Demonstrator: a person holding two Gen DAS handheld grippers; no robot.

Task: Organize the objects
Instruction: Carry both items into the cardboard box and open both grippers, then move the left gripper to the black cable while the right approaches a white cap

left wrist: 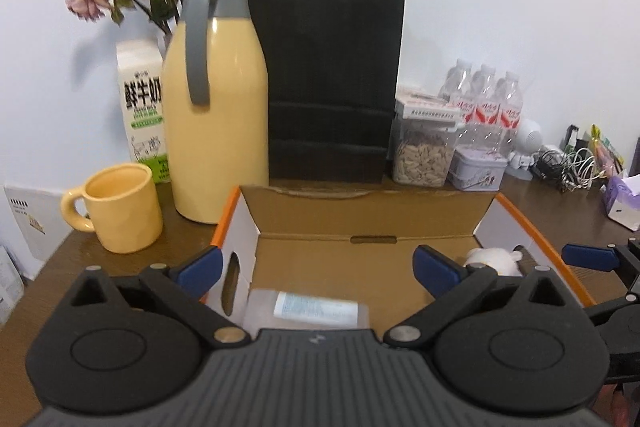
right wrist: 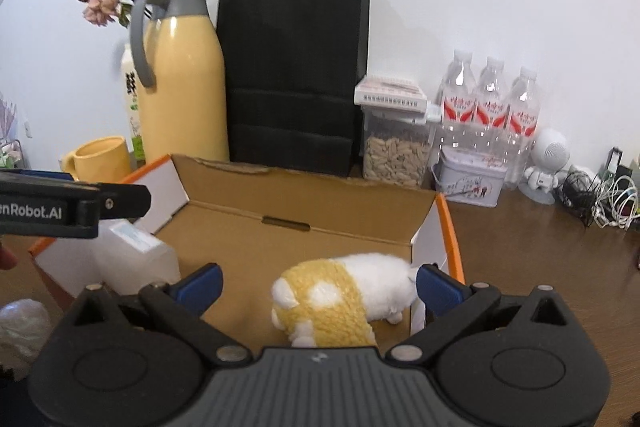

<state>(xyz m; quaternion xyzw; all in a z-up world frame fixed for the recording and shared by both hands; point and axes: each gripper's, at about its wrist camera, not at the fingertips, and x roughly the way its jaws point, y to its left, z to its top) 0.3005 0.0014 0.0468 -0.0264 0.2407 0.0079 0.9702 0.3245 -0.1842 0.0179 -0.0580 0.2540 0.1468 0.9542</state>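
Cardboard box (right wrist: 304, 203) holds a plush toy (right wrist: 344, 297) (yellow and white); both grippers' jaws gape wide, empty.

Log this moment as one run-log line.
left tongs: open, empty | right tongs: open, empty | cardboard box: open, holds plush toy right side, clear packet left side | stage: both items lie in box

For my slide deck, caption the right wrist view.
Open right claw above a plush toy lying in the cardboard box.

Inside the box (right wrist: 304, 195), plush toy (right wrist: 344, 295) lies right, a packet (right wrist: 132, 251), perhaps, left
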